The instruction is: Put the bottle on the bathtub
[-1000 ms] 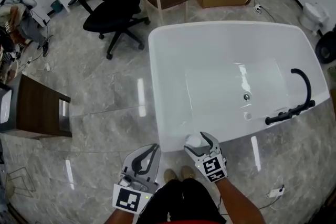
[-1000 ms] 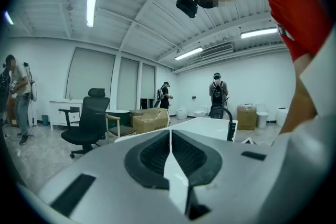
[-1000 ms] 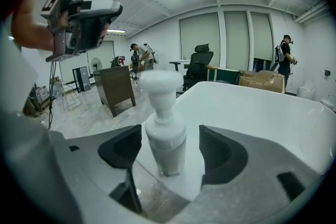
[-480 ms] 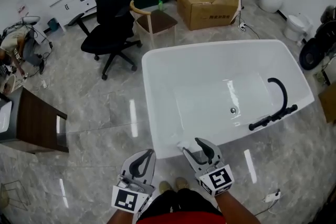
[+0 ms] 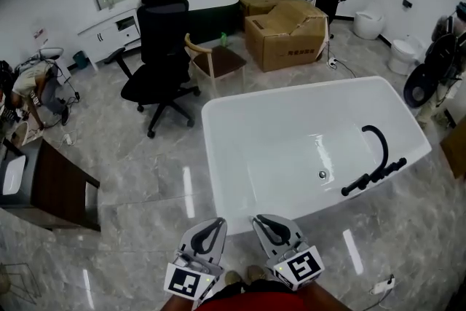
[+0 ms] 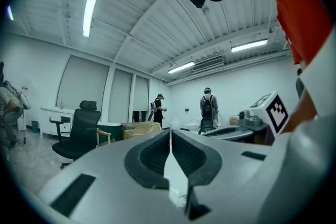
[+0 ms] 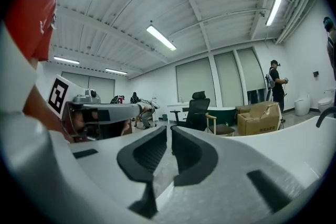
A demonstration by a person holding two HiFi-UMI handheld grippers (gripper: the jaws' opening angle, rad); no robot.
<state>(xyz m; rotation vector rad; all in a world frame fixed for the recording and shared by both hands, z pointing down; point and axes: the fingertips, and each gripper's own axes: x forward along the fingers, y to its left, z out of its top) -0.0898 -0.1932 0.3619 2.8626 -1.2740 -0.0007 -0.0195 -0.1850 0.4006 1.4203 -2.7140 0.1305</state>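
Head view showed the bathtub (image 5: 291,135) whole, ahead of left gripper (image 5: 216,223) and right gripper (image 5: 259,219); gripper views showed each closed narrow, empty.

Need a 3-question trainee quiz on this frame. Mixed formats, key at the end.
1. True or false: the right gripper grips an object between its jaws.
2. What colour is the faucet on the bathtub? A) white B) black C) chrome
3. Fill in: in the left gripper view, the left gripper has its jaws ____.

Key: 1) False. The jaws are closed with nothing between them. 2) B. 3) shut, also empty.
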